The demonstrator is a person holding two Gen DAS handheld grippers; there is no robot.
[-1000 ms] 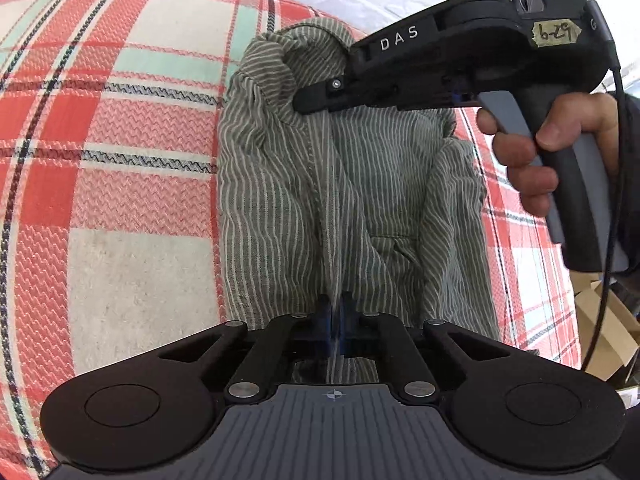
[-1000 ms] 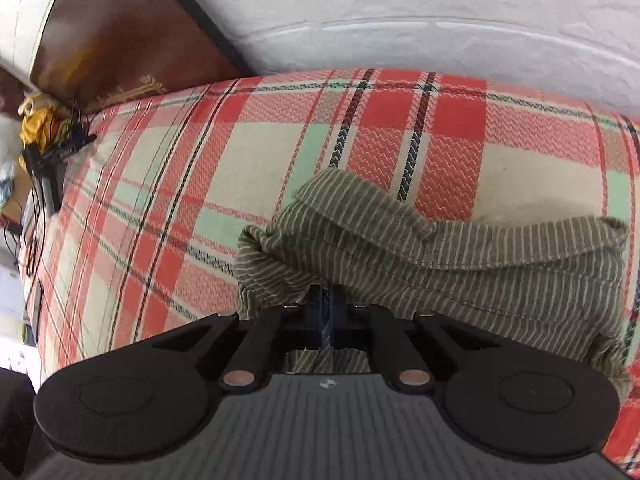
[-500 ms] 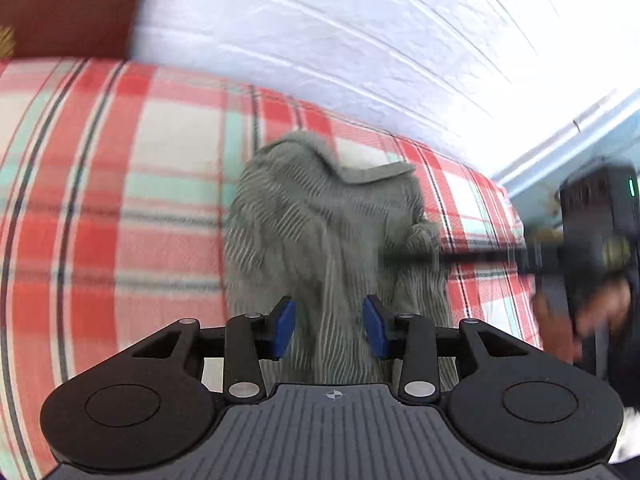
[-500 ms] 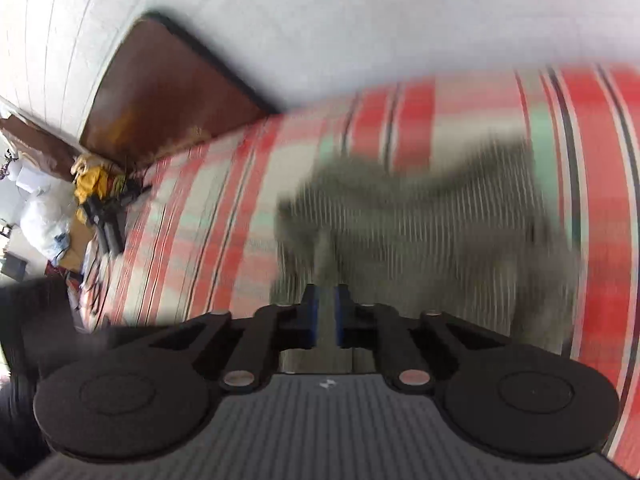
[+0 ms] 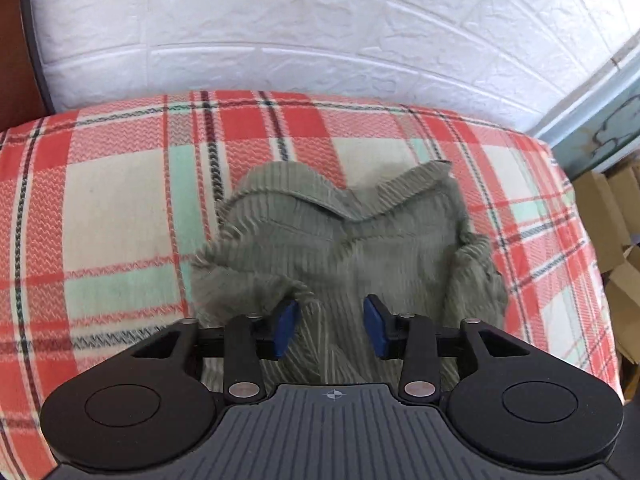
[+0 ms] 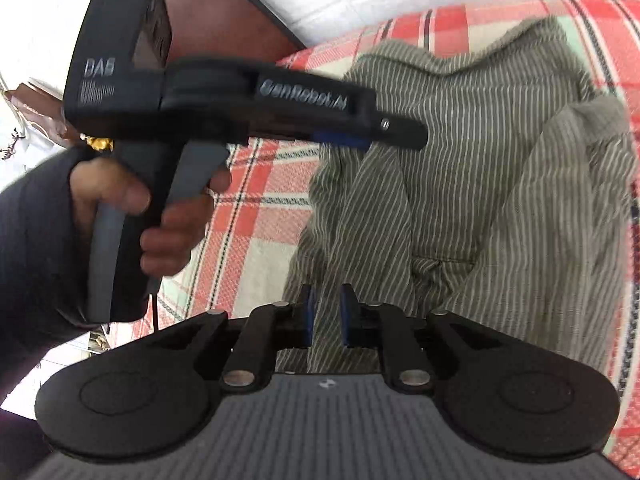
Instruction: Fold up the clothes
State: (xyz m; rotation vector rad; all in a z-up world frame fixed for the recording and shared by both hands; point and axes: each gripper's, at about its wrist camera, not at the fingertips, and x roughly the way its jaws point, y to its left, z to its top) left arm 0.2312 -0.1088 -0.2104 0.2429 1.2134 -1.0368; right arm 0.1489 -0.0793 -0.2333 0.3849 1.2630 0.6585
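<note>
A grey-green striped shirt (image 5: 348,248) lies crumpled on the plaid blanket (image 5: 100,220), collar toward the wall. My left gripper (image 5: 331,328) hovers over the shirt's near edge, open, its blue pads (image 5: 286,326) wide apart with nothing held. In the right wrist view the same shirt (image 6: 480,168) spreads ahead. My right gripper (image 6: 327,320) stands narrowly open at its near hem, a fold of cloth lying in the gap. The left gripper (image 6: 400,138) shows side-on above the shirt, held by a hand (image 6: 160,220).
A white brick-pattern wall (image 5: 320,20) rises behind the bed. Cardboard boxes (image 5: 616,220) stand off the right edge. A brown headboard (image 6: 224,20) is at the far left corner. Bare blanket stretches left of the shirt.
Both grippers were shut on the shirt a second ago. The left one opened and let go; the right one swung round fast and its jaws have parted. The shirt now lies on the blanket.
</note>
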